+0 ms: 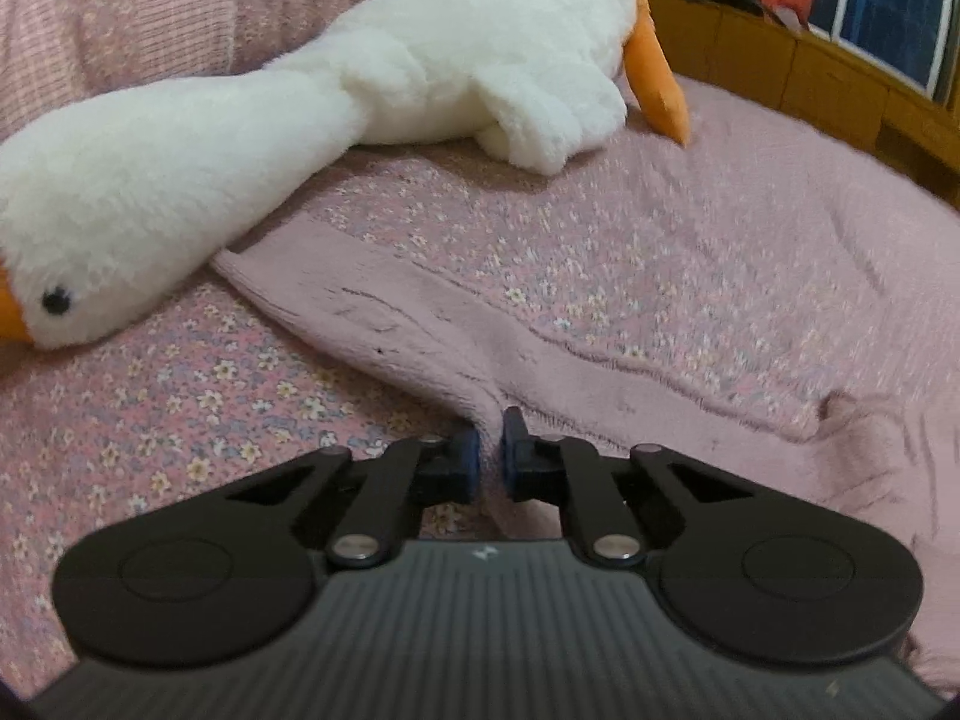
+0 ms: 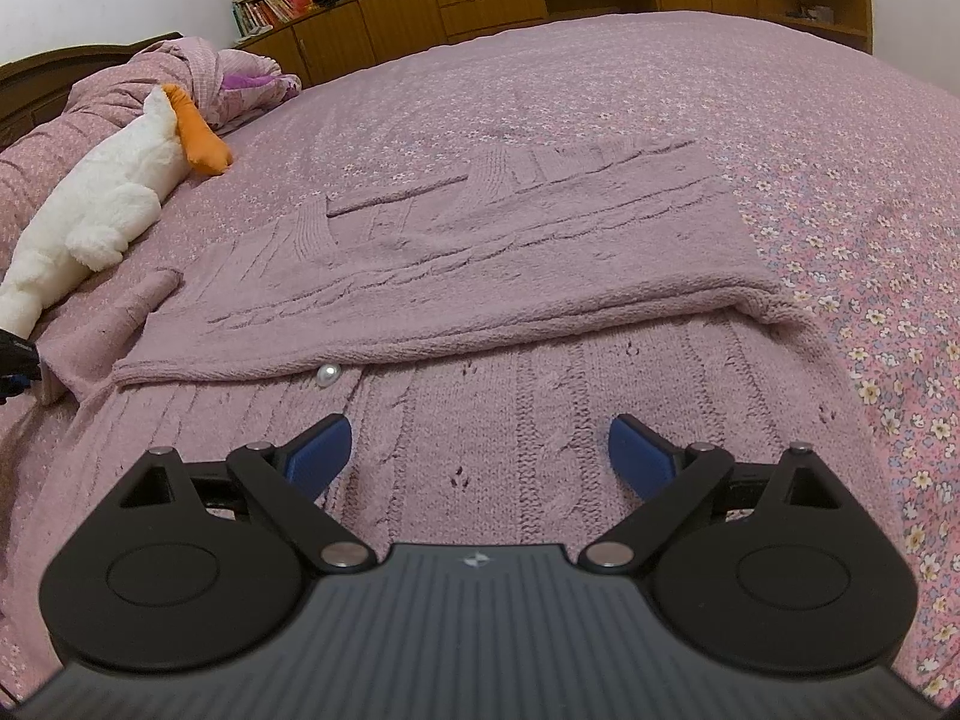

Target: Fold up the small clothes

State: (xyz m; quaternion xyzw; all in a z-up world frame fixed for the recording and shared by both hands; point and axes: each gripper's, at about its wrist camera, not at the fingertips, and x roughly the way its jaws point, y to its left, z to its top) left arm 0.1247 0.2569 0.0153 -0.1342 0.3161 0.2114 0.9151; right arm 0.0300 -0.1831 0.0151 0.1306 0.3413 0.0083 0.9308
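pink flowered bedspread covers the bed, with a mauve knitted cardigan spread across it and partly folded over, a pearl button showing at the fold. a plush goose lies beside it. left tool points downward, pinched tight on the sleeve; to fold well, lift that sleeve clear and lay it flat across the body without dragging the knit. right tool hovers over the near panel, angled down, jaws wide and holding nothing.
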